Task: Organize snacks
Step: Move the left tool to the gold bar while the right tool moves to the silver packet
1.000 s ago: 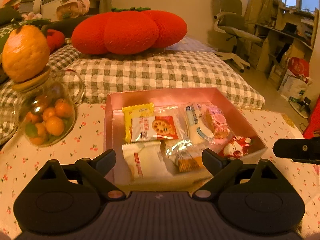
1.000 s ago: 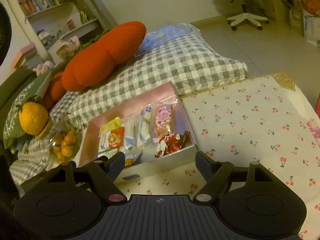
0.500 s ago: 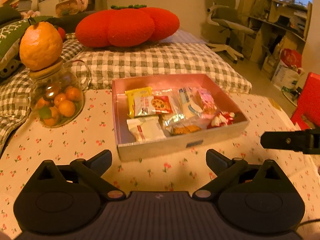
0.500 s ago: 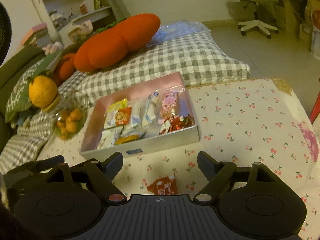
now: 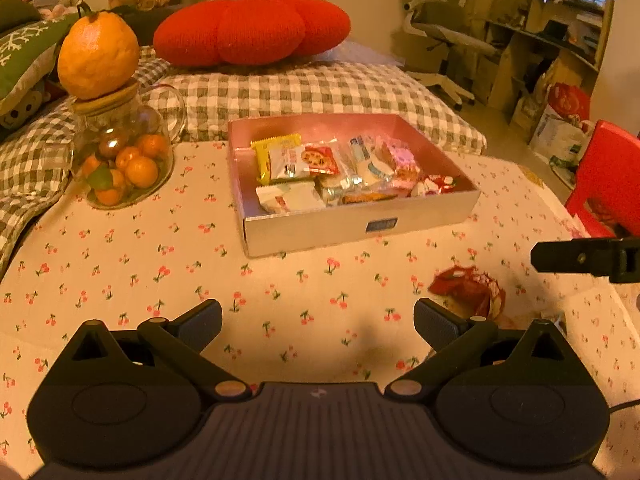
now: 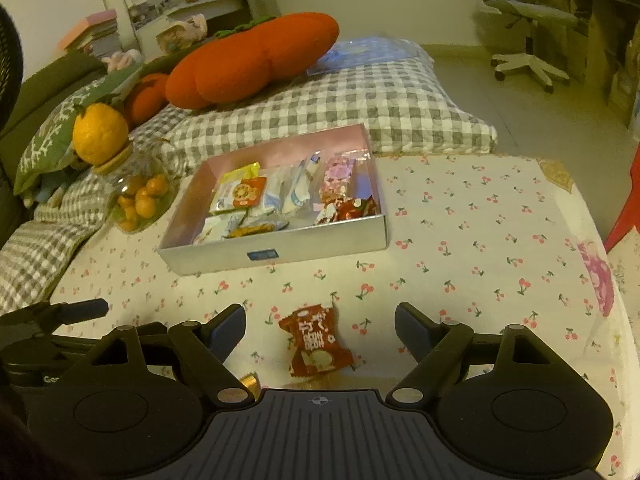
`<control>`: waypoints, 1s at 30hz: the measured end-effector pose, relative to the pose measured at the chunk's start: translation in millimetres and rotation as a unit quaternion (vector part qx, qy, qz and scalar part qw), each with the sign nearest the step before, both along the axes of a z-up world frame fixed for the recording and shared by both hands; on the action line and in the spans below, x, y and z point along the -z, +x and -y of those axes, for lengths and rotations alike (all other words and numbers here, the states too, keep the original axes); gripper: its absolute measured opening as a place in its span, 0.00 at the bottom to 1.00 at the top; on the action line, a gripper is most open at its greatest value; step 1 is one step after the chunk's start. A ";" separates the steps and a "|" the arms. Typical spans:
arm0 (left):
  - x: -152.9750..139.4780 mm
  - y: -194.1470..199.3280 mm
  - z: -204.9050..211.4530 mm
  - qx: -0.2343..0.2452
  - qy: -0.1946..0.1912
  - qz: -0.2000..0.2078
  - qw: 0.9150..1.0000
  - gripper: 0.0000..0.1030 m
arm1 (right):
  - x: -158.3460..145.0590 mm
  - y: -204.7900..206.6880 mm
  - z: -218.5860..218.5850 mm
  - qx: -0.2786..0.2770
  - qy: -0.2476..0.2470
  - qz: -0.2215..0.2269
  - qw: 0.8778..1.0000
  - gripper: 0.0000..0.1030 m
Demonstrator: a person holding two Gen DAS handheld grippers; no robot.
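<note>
Right gripper (image 6: 320, 326) spread, empty, lined up on the red snack packet (image 6: 318, 342) lying loose on the tabletop (image 6: 480, 240), probably the next pick. Left gripper (image 5: 318, 320) just opened wide, nothing between its jaws. Other snacks already sit in the pink box (image 6: 280, 254) beyond.

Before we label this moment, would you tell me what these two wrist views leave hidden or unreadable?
- Left wrist view: the red snack packet is partly hidden behind the left gripper finger, its print blurred.
- Right wrist view: a small gold item is mostly hidden by the right gripper body.
- Both views: the box label is too small to read.
- Lower snacks in the box overlap, so no count.
</note>
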State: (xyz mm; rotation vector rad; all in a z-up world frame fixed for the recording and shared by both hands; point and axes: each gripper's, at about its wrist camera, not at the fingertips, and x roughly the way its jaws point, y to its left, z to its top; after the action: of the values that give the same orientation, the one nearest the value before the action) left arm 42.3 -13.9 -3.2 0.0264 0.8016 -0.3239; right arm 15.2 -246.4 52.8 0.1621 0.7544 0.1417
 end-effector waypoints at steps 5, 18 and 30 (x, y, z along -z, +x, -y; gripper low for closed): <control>5.2 -9.7 0.4 0.011 0.005 -0.005 1.000 0.99 | 4.1 -6.6 0.7 -0.005 -0.020 0.001 1.000 0.81; 17.6 -36.0 17.0 0.069 0.004 0.001 0.998 0.99 | 31.5 -33.8 20.5 -0.026 -0.060 -0.012 0.998 0.81; 26.9 -47.7 62.2 0.076 -0.001 -0.016 0.997 0.99 | 54.6 -46.4 49.6 -0.002 -0.082 -0.037 0.996 0.81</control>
State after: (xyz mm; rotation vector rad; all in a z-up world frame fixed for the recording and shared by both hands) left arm -5.4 -76.0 -30.1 0.0810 0.8337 -0.4700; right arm -31.1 -296.0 -1.8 0.0092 0.8362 0.0767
